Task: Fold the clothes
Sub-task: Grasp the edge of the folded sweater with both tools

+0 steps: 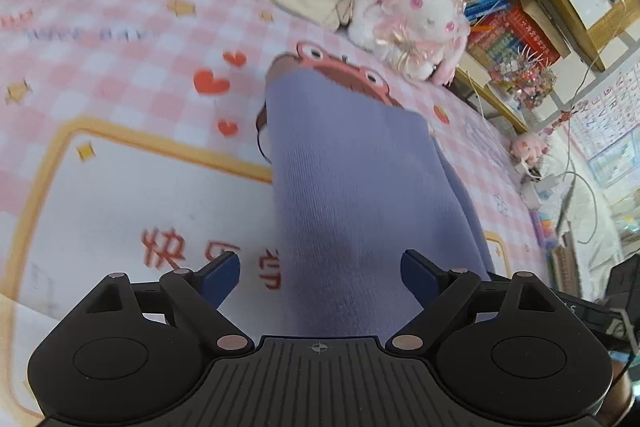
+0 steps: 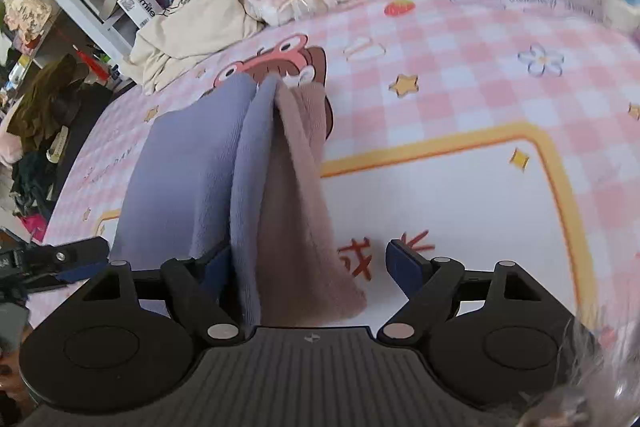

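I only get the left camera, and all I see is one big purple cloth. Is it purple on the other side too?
Observer: No. The right camera shows a brownish-pink layer hanging beside the purple cloth.
Operator: Is the other gripper grabbing it?
Observer: The right gripper is open. Its fingers stand wide apart, with the cloth hanging between them.
Operator: Anything messy that I can't see?
Observer: Yes, a heap of dark clothes lies past the left edge of the pink checked bed cover, below the bookshelf.
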The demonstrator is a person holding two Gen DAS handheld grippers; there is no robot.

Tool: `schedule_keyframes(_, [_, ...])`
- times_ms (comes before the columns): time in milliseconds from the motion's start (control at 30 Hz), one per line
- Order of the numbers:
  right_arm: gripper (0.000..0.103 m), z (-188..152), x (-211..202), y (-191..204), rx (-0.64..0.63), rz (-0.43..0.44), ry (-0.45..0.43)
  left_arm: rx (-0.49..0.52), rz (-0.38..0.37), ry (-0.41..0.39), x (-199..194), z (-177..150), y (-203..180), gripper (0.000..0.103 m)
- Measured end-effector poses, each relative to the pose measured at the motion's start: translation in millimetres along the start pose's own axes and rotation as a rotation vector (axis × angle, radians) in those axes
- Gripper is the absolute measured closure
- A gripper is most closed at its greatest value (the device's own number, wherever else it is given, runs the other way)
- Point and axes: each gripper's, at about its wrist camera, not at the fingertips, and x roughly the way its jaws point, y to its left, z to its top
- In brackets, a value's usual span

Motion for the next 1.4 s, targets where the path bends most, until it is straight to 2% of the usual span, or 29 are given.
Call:
schedule_keyframes(100, [0.028,-2,2,2,0.005,0.005,0.005,-0.026,-0.018,0.019,10,0,4,0.013])
schedule_keyframes(133, [0.032,-2,3,4,-0.003,0.009,0.01,-0.033,-0.02,0.023,13,1,6,0.014])
schedule_keyframes(167, [0.047,-3,4,6,-0.01,0.012,0.014,-0.039,-0.024,0.027,16,1,6,0.014])
schedule_keyframes(300, [0.062,-10,5,17,-0.048,0.038,0.038,-0.04,-0.05,0.042,21,1,5,0.018])
schedule_keyframes(400, [0.068,-20,2,26,-0.093,0.051,0.047,0.032,-0.003,0.046,18,-3,-3,0.023])
schedule_keyframes(600, [0.077,-34,-11,37,-0.191,0.009,0.036,0.128,-0.003,0.098,2,-17,-11,0.038])
schedule_keyframes(667, [0.077,-40,-17,41,-0.242,-0.01,0.052,0.174,-0.005,0.14,-3,-24,-16,0.038])
schedule_keyframes(733, [0.076,-44,-21,37,-0.225,0.015,0.088,0.209,-0.01,0.183,-8,-30,-18,0.037])
schedule_keyframes(833, [0.054,-49,-25,27,-0.168,0.065,0.137,0.166,-0.025,0.204,-13,-32,-7,0.032])
schedule_keyframes(933, [0.038,-45,-26,17,-0.083,0.081,0.124,0.131,-0.031,0.163,-17,-25,1,0.029])
schedule_keyframes(1100, [0.029,-38,-18,6,0.045,0.093,0.125,0.063,-0.011,0.077,-12,-13,6,0.029])
schedule_keyframes(1233, [0.029,-34,-14,5,0.09,0.107,0.114,-0.055,-0.06,0.07,-2,-12,17,0.031])
schedule_keyframes(1267, [0.033,-33,-12,5,0.098,0.11,0.112,-0.053,-0.068,0.078,1,-12,16,0.034])
schedule_keyframes(1333, [0.053,-33,-8,9,0.09,0.116,0.113,-0.03,-0.062,0.084,4,-13,11,0.034])
schedule_keyframes(1367, [0.055,-33,-5,11,0.082,0.114,0.112,-0.014,-0.054,0.084,4,-13,8,0.036])
schedule_keyframes(1400, [0.062,-33,-4,15,0.065,0.1,0.1,0.002,-0.044,0.082,4,-14,5,0.038])
